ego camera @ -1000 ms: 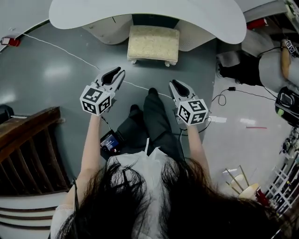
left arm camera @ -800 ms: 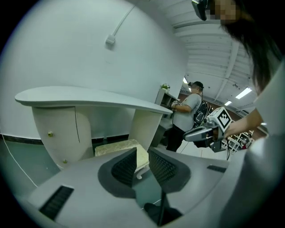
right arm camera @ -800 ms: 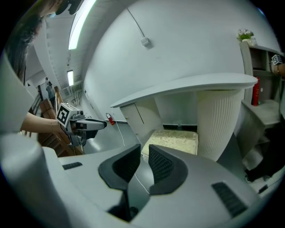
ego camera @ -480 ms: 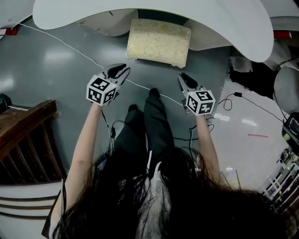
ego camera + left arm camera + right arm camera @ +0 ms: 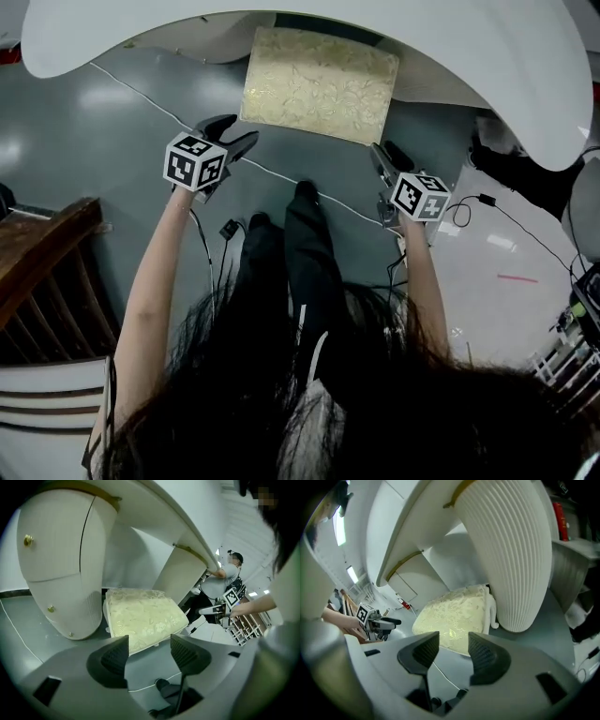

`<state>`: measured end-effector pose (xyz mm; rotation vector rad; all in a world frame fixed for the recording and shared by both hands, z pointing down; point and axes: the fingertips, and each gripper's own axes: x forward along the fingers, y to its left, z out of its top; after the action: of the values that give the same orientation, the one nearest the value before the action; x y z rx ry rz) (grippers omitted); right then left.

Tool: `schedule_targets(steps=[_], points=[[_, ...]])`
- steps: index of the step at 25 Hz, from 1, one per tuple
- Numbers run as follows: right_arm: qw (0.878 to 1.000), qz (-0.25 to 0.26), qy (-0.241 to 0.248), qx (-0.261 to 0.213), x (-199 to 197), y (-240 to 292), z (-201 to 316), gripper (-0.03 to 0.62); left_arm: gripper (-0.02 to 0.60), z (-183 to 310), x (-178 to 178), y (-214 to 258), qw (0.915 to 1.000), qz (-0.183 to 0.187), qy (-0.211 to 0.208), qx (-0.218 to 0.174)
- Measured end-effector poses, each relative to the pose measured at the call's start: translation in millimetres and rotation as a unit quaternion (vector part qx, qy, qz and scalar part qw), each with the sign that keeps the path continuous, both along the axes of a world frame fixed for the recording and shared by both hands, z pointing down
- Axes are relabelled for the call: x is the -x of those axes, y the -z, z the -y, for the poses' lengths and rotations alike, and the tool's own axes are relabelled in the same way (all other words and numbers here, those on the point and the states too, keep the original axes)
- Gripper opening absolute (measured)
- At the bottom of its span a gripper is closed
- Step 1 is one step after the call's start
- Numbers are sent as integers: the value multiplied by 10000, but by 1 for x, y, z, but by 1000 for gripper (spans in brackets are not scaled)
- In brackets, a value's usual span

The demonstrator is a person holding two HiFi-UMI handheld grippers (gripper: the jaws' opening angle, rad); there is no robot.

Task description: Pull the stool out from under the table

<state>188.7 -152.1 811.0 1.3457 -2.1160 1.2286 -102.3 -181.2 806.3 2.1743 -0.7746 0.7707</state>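
The stool has a cream patterned cushion and short white legs. It stands under the white table, between the table's pedestals. My left gripper hovers just short of the stool's near left corner. My right gripper is beside the near right corner. Both have just been opening and hold nothing. In the left gripper view the stool lies just beyond the left gripper. In the right gripper view the stool shows past the right gripper, beside a ribbed pedestal.
A thin white cable crosses the grey floor under both grippers. A dark wooden railing stands at the left. My own legs are between my arms. Black gear and cables lie at the right. A bystander stands beyond the table.
Both grippers have sunk and moved forward to the stool's near corners. Their jaws, shut before, now stand apart. The stool and table look closer.
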Motion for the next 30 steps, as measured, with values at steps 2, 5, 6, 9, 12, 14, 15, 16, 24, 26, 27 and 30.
schedule_targets(steps=[2,5,6,9,12,14,15,16,24,26,27,30], points=[[9998,103,-118,152,-8,-16,7,211,283,8,1,-17,9997,-34,112,206],[9987,302,-256,321,-14,-33,17,242,298,24,2,-35,9977,-229,425,478],[9982,377,-289,376,-14,-38,21,249,302,30,3,-39,9963,-318,567,565],[9963,546,-361,551,-13,-48,28,260,317,48,6,-49,9911,-533,950,764],[9955,551,-380,677,-12,-61,32,262,328,62,9,-63,9889,-524,1108,835],[9956,469,-329,741,-12,-71,34,262,332,66,10,-71,9892,-421,1085,886],[9953,497,-291,776,-11,-74,35,268,333,67,10,-75,9890,-391,1065,953],[9944,600,-256,827,-9,-76,35,270,334,66,8,-79,9882,-390,1054,1044],[9808,1661,-166,1005,-1,-83,38,276,362,64,-7,-90,9803,-924,1194,1275],[9802,1726,-144,960,-1,-84,38,276,361,64,-7,-88,9790,-1040,1232,1248],[9800,1737,-141,964,-1,-85,38,276,360,64,-7,-88,9786,-1051,1265,1241],[9795,1746,-195,985,-1,-87,37,276,360,63,-6,-88,9777,-936,1400,1253]])
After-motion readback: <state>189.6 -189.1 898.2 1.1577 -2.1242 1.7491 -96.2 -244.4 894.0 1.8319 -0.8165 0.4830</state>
